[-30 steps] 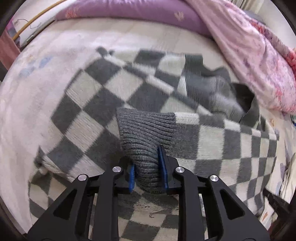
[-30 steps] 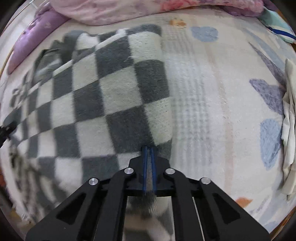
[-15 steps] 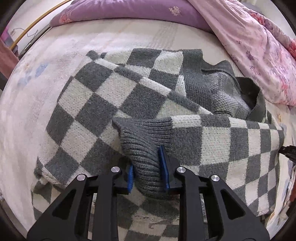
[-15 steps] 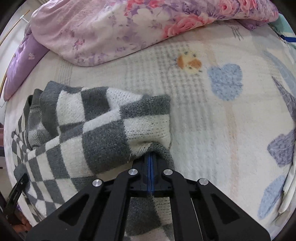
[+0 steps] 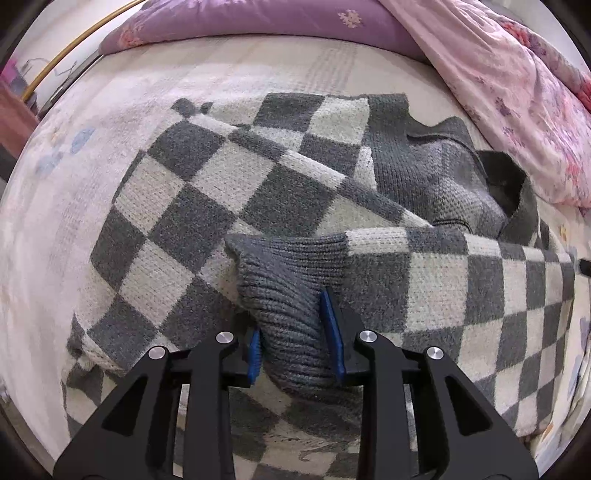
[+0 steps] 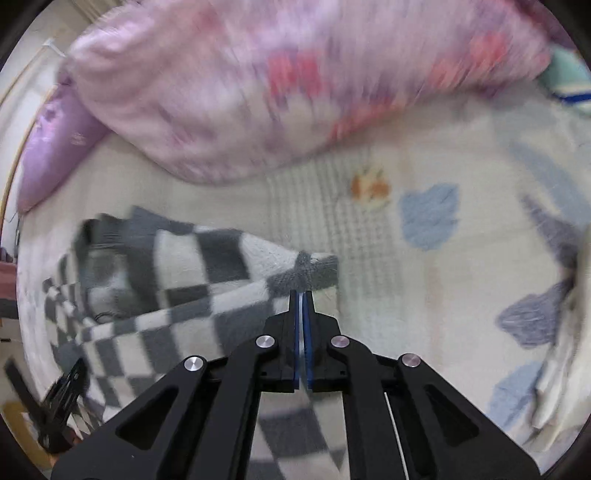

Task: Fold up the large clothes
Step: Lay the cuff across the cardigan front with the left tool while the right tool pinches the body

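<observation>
Now the right tool (image 6: 303,314) has dragged the sweater (image 6: 192,280) hem leftward.

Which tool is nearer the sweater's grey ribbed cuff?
Left. The left tool straddles the cuff, opening; the right tool pinches the sweater hem elsewhere.

Both my wrist cameras look steeply down along my gripper fingers, close above the bed (image 5: 229,66), the left one facing the purple pillow (image 5: 258,22), and both views share the checkered sweater (image 5: 207,192) and pink quilt (image 6: 258,85).
</observation>
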`<state>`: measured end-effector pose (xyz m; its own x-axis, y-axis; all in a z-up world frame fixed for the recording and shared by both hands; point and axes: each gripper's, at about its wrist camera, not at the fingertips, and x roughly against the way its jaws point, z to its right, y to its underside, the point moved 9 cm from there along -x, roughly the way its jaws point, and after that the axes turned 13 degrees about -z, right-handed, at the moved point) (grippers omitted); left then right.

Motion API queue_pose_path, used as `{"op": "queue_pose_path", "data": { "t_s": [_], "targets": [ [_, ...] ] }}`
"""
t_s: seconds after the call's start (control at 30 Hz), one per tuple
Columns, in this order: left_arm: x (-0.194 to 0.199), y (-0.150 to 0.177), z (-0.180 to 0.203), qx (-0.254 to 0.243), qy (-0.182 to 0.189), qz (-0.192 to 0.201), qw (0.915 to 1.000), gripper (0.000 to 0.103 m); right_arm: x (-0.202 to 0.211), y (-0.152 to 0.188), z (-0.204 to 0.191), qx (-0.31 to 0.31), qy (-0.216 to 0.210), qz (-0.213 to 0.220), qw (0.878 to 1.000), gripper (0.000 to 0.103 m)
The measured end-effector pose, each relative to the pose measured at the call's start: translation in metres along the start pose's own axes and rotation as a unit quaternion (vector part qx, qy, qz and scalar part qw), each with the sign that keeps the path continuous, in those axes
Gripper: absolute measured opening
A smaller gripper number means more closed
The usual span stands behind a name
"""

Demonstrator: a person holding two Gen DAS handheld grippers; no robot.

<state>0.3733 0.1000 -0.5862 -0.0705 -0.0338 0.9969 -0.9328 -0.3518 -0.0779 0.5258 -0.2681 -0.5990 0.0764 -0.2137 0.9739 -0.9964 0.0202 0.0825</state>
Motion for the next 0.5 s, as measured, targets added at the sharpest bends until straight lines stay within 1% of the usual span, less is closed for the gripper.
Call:
{"op": "queue_pose_path", "data": {
  "t_s": [0.07, 0.1, 0.17, 0.23, 0.3, 0.37, 0.4, 0.43, 0.47, 0.5],
  "targets": [
    [-0.002, -0.002, 0.001, -0.005, 0.005, 0.003, 1.0000, 0.027, -0.023, -0.002, 0.001, 0.006, 0.017, -0.013, 1.000, 0.000],
    [-0.003, -0.002, 0.001, -0.007, 0.007, 0.001, 1.0000, 0.027, -0.037, -0.004, 0.000, 0.008, 0.006, -0.023, 1.000, 0.000],
    [-0.003, -0.003, 0.001, -0.010, 0.012, -0.003, 0.9999, 0.027, -0.036, -0.004, 0.002, -0.010, -0.010, -0.027, 1.000, 0.000],
    [0.000, 0.000, 0.001, -0.016, 0.010, -0.013, 0.9997, 0.027, -0.027, 0.008, 0.004, -0.005, -0.005, -0.035, 0.999, 0.000],
    [0.003, 0.006, 0.000, -0.028, 0.004, -0.022, 0.9994, 0.028, -0.026, 0.044, 0.004, 0.018, 0.012, -0.062, 0.998, 0.000],
    [0.007, 0.013, 0.000, -0.037, 0.003, -0.030, 0.9989, 0.028, -0.026, 0.081, 0.009, 0.032, 0.025, -0.077, 0.996, 0.000],
    [0.006, 0.016, -0.001, -0.039, 0.004, -0.035, 0.9986, 0.028, -0.025, 0.108, 0.014, 0.034, 0.034, -0.082, 0.995, 0.000],
    [0.005, 0.019, -0.001, -0.043, 0.004, -0.040, 0.9983, 0.028, -0.029, 0.127, 0.018, 0.026, 0.037, -0.103, 0.994, 0.000],
    [0.004, 0.022, -0.002, -0.046, 0.002, -0.041, 0.9981, 0.028, -0.030, 0.151, 0.020, 0.019, 0.027, -0.118, 0.992, 0.000],
    [0.002, 0.023, -0.002, -0.049, 0.003, -0.040, 0.9980, 0.028, -0.028, 0.164, 0.022, 0.020, 0.031, -0.115, 0.993, 0.000]
  ]
}}
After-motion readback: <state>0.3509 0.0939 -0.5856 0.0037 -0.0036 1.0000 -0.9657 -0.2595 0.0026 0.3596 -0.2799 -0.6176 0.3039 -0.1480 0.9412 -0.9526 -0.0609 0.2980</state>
